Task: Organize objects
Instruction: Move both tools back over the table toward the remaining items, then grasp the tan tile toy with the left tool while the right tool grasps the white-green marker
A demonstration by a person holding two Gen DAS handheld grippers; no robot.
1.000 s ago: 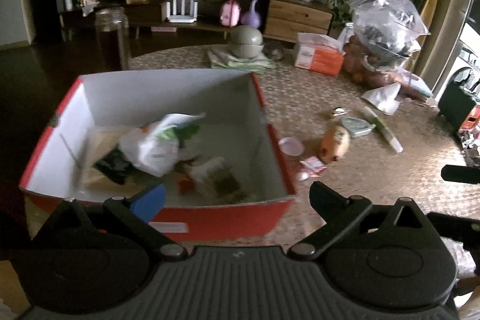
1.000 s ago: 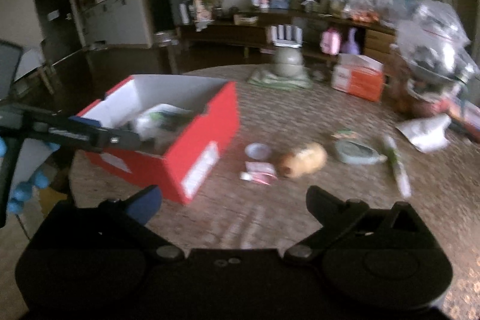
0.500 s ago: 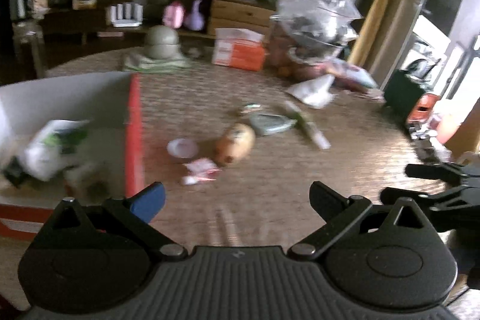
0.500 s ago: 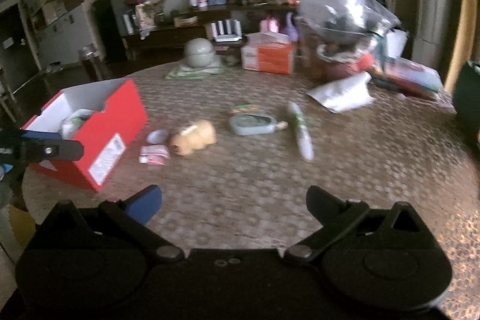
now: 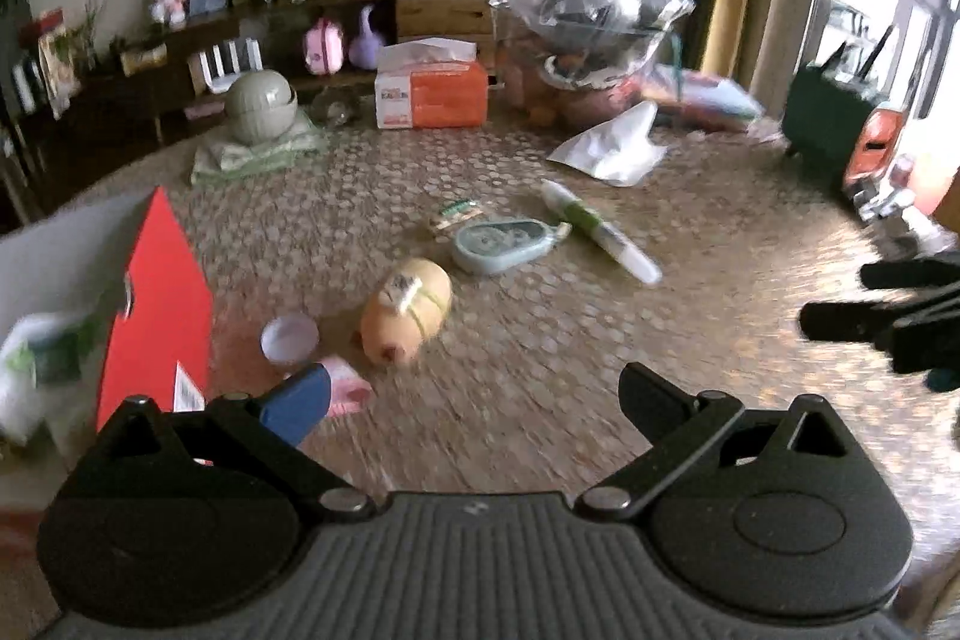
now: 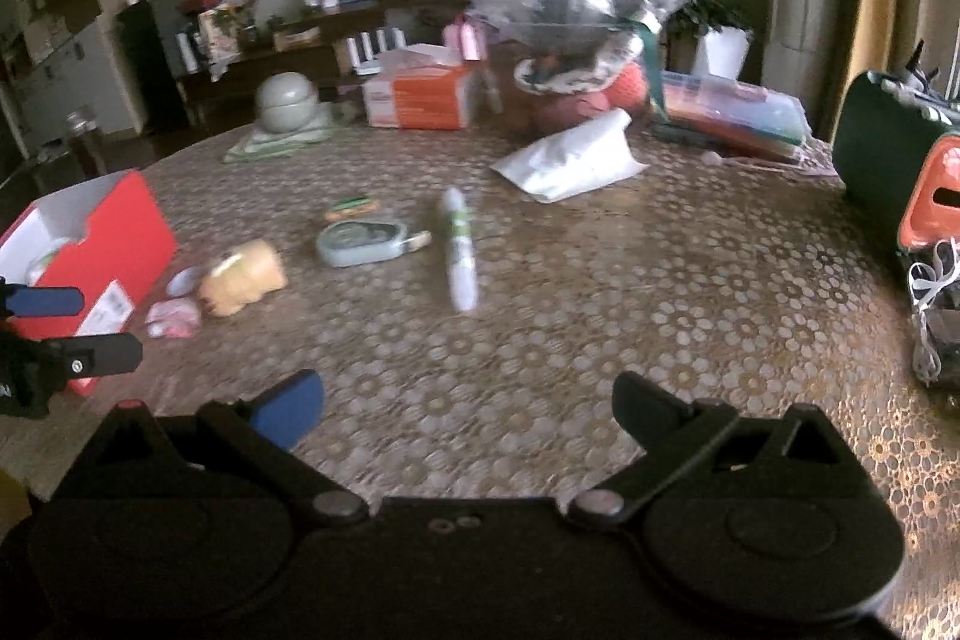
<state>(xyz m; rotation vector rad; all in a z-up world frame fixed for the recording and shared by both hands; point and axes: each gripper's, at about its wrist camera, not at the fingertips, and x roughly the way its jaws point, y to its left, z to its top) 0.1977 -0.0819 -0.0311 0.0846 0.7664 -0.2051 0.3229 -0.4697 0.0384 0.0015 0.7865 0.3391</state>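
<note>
2 grippers hover wide and empty: left gripper near the red box, right gripper over the table, facing the pen.

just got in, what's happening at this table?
A person holds a two-finger tool in each hand; the left tool and the right tool are both open and empty, above the table. A red box already holds some items. A peach squishy toy, blue-grey case, white tube and pink packet lie loose beside it.
</note>
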